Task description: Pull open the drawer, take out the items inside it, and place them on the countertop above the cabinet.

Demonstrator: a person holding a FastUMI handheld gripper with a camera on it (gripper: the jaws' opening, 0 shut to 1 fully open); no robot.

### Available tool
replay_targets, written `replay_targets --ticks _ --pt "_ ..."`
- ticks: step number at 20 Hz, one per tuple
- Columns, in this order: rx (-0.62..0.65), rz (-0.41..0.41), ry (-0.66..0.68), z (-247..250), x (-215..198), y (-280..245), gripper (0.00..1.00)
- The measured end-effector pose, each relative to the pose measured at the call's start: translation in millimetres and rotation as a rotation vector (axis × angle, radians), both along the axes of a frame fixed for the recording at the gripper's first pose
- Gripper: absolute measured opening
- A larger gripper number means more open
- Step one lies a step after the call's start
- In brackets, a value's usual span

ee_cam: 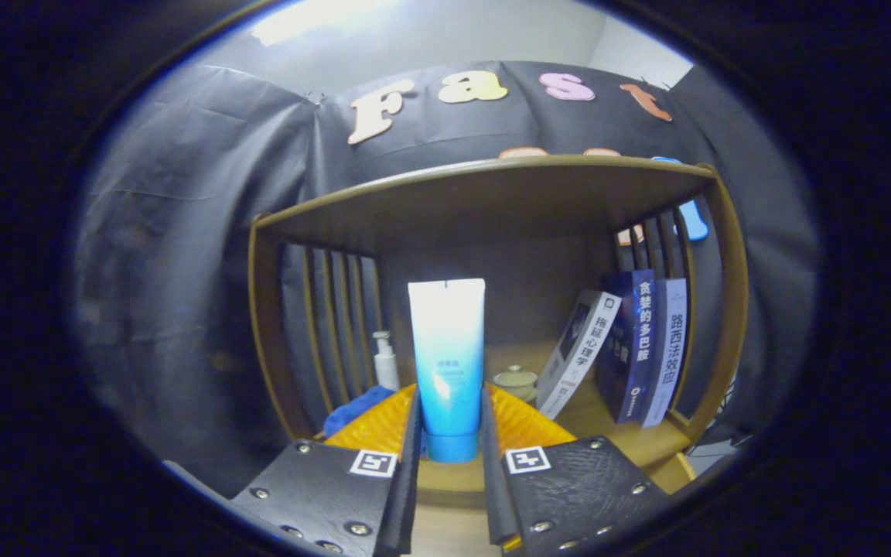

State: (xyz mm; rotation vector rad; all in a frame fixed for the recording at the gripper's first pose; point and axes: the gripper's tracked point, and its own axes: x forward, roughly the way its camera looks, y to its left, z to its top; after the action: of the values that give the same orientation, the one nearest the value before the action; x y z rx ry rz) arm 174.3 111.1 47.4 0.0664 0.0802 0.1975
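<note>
A: How is the gripper (449,422) set, and what is held?

B: The two fingers (384,429) are drawn in to a narrow gap, and a tube (446,363) is clamped between them. Both pads are seen pressed against the lower sides of the tube. The tube is held upright, cap (452,447) down, with the flat crimped end at the top. The body is pale at the top and shaded to blue toward the cap.

A: Where is the tube located relative to the furniture?

B: The tube is held in front of a wooden shelf unit (492,182), at the open front of its compartment. The cap is positioned just above the front edge of the wooden surface (631,441) beneath it. Whether the cap is touching that surface cannot be told.

A: What is found beyond the fingers?

B: A small white pump bottle (386,361) is seen at the rear left of the compartment, beside the slatted side wall. A blue cloth (356,410) is lying just behind the left finger. A small lidded cup (516,380) is placed behind the right finger. Three books (631,348) are stood leaning at the right side, against the other slatted wall
</note>
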Motion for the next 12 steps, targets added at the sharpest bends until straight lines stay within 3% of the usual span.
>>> replay_targets --ticks 6,12 --pt "-0.032 -0.111 0.139 -75.1 54.9 -26.8 0.37" --pt "-0.091 -0.185 0.299 -158.3 82.2 -44.5 0.37"
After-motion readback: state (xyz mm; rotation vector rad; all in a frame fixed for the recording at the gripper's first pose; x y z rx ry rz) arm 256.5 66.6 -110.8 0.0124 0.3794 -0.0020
